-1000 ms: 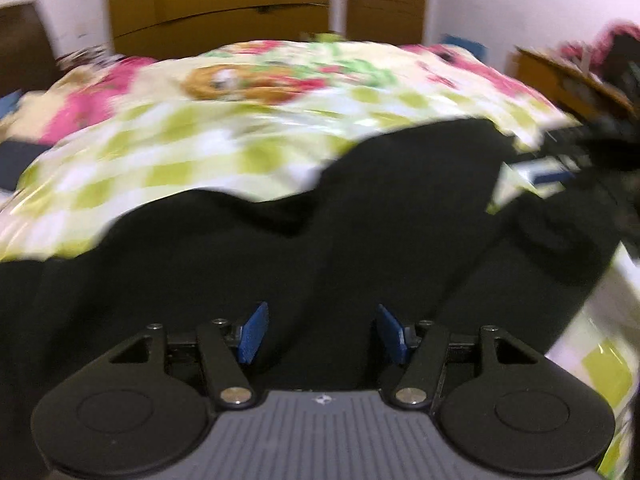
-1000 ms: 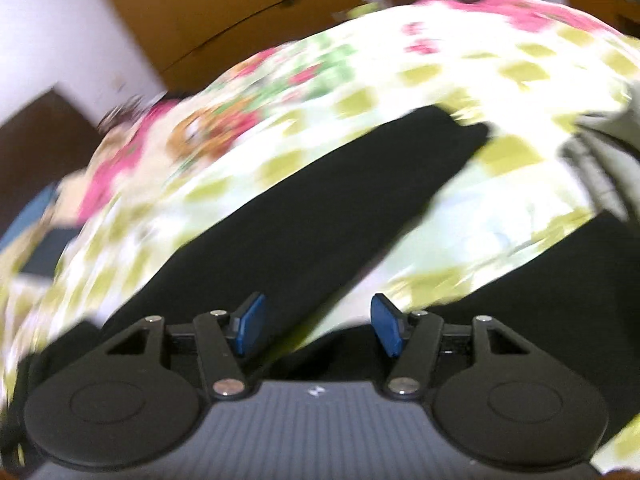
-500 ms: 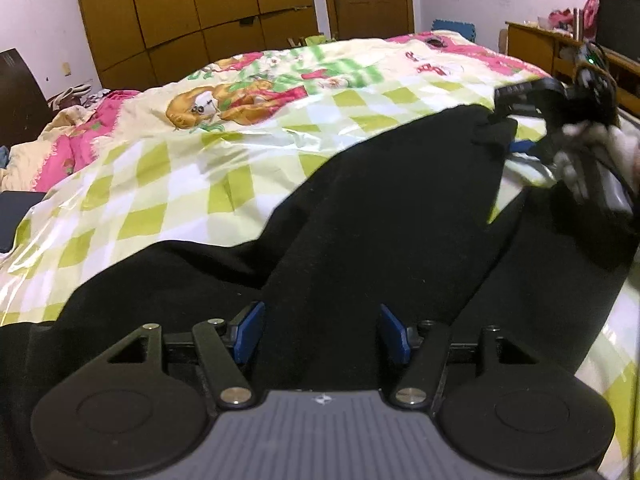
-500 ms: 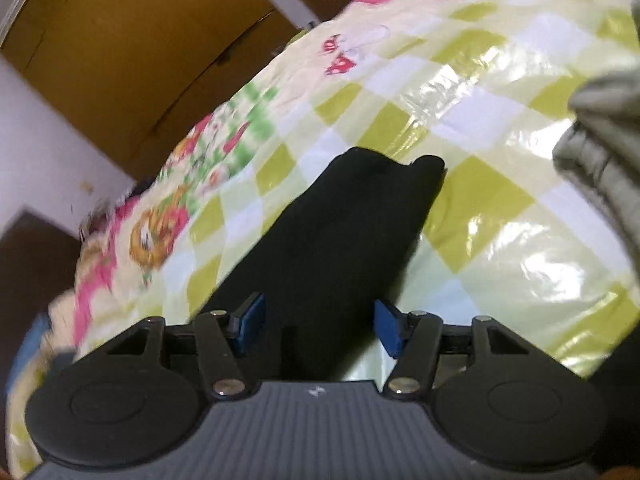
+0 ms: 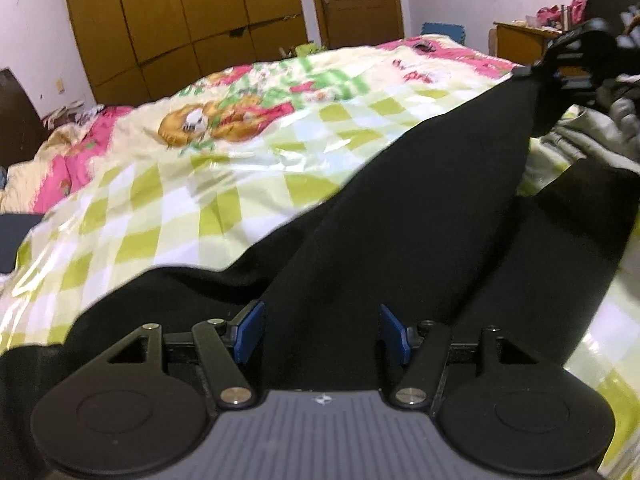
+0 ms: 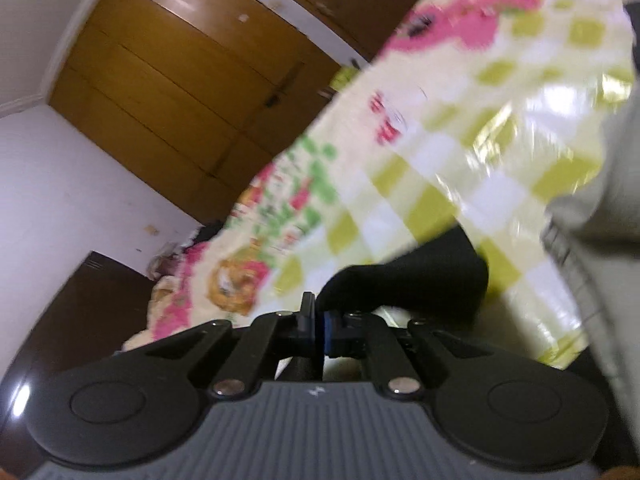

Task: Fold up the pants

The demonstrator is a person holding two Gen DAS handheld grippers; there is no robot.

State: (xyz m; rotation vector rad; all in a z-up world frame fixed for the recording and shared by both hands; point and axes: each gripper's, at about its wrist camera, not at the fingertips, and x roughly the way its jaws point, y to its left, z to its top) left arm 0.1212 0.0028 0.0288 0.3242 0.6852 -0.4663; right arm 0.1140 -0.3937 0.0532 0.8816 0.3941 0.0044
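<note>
Black pants (image 5: 400,220) lie spread on a checked, cartoon-print bedspread (image 5: 200,200). My left gripper (image 5: 322,330) hovers open above the crotch area, its blue pads (image 5: 250,330) apart with cloth under them, not pinched. My right gripper (image 6: 318,328) is closing tight on the hem of one pant leg (image 6: 408,284), and its pads press the black cloth. In the left wrist view the right gripper (image 5: 560,68) holds that leg end lifted off the bed at the upper right, with the leg stretched toward it.
A grey garment (image 6: 600,220) lies heaped at the bed's right side, also seen as grey folds (image 5: 580,136). Wooden wardrobes (image 5: 180,32) and a door (image 5: 356,0) stand behind the bed. A wooden nightstand (image 5: 516,36) is at the right.
My right gripper went from open over the leg end to shut on the hem and lifted it, rolling as it rose. The left gripper stayed open and shifted slightly.
</note>
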